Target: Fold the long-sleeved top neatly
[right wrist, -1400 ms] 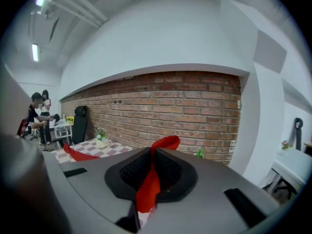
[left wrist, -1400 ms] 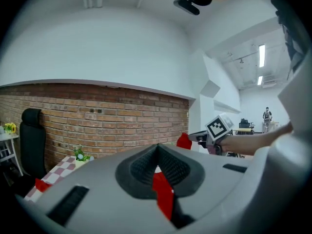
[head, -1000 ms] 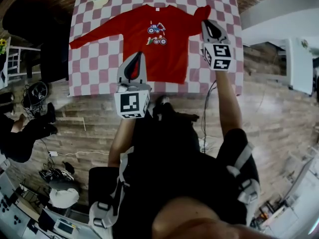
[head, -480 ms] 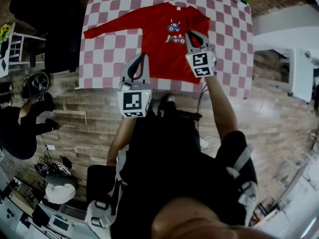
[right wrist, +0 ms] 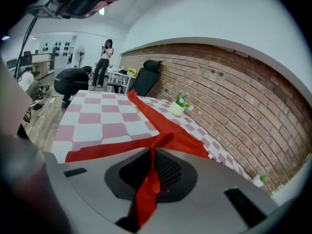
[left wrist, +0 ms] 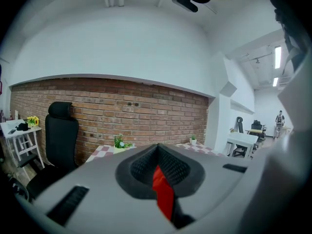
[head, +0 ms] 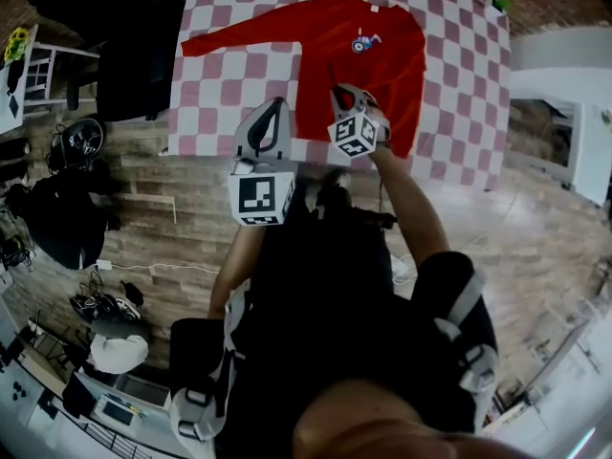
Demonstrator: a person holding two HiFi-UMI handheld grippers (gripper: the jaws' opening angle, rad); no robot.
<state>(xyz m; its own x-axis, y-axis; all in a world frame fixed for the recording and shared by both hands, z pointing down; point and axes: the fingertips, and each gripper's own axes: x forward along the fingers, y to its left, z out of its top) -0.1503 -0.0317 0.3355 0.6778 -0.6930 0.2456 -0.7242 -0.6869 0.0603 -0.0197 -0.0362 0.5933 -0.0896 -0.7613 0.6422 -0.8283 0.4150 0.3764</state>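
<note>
Person's dark-clothed torso [head: 335,304] fills the near part of the head view, both forearms reaching fwd.

L side: the left gripper [left wrist: 157,152], grey w/ a marker cube, hovers over the near edge of the table w/ the pink-and-white checked cloth [head: 215,94]. It is just beside the garment, not touching it. Its jaws are pressed together. A thin red strip sits in the seam; can't tell if that's cloth or part of the tool.

R side: the right gripper [right wrist: 152,155] tilts down near the hem. Its jaws are nearly closed, pinching a fold of the red long-sleeved top [head: 392,75]. The pinched fabric rises off the cloth in a small ridge toward the jaws.

Rest of the top lies flat, front up, small printed motif [head: 363,41] showing, on the table's right half in the head view. One long sleeve [head: 244,38] stretches straight out to the left.

Beyond: a small green plant in a white pot [right wrist: 179,105] at the far edge, a black office chair [left wrist: 61,135] and a red brick wall [left wrist: 146,108].
</note>
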